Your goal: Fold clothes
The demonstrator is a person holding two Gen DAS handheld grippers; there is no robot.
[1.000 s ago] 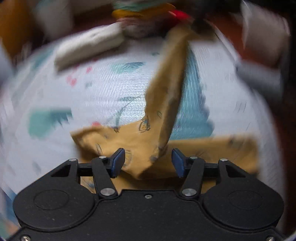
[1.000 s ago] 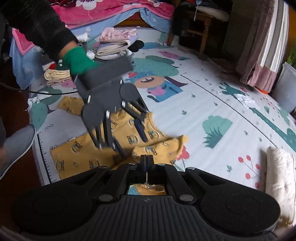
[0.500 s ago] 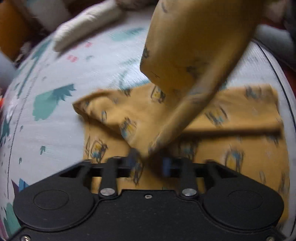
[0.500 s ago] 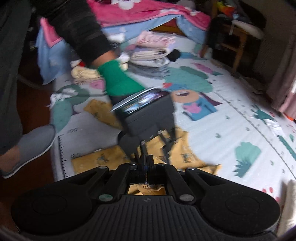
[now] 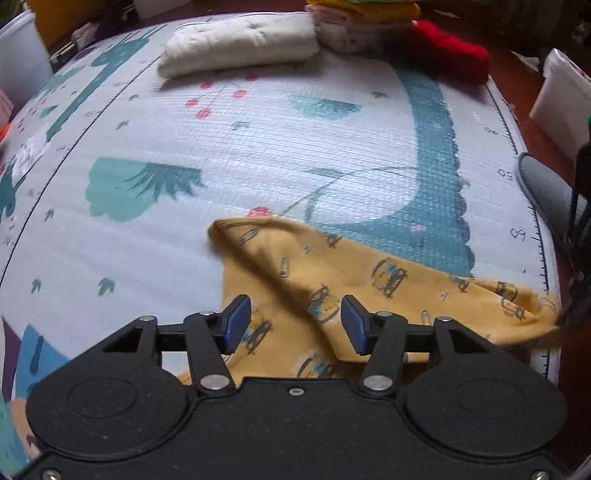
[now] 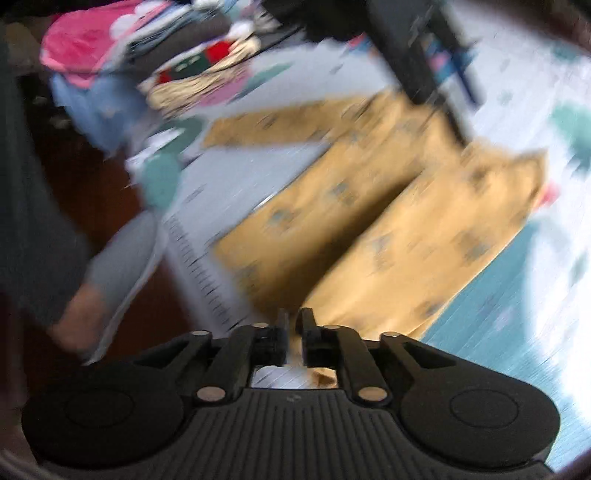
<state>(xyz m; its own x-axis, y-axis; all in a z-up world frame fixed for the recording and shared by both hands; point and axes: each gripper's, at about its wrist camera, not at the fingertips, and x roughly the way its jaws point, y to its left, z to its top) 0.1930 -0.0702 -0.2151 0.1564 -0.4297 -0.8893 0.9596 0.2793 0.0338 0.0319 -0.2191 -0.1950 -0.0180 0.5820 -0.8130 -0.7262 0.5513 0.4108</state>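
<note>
A foam play mat (image 5: pixel 258 155) covers the floor, pale and finely ribbed, printed with teal trees, a broad teal band, small red berries and a ruler scale of numbers along one edge. Dark red-brown floor shows past that edge. At the far end of the mat lie a folded cream quilt (image 5: pixel 240 44), soft and tufted, a stack of folded clothes (image 5: pixel 362 22) and a fuzzy red piece (image 5: pixel 450 55). White bins (image 5: pixel 561 99) stand at the side, and a grey slipper (image 5: pixel 546 192) rests on the floor by the ruler edge.

The garment (image 5: pixel 332 280) is mustard-yellow knit cotton printed with little cars. It lies on the near part of the mat, rumpled, with one flap folded over in a diagonal ridge. In the blurred right view it (image 6: pixel 369 221) spreads as two long panels with a dark crease between.

The left gripper (image 5: pixel 291 323) hangs over the garment with its blue pads (image 5: pixel 236 323) about half apart; its jaws have just been widening, and the cloth lies beneath them, not pinched. The right gripper (image 6: pixel 293 332) has its black fingers only a narrow slit apart, having just been opening; whether cloth sits in the slit cannot be told through the blur. In the left view its fingers sit at the garment's corner by the mat edge.
</note>
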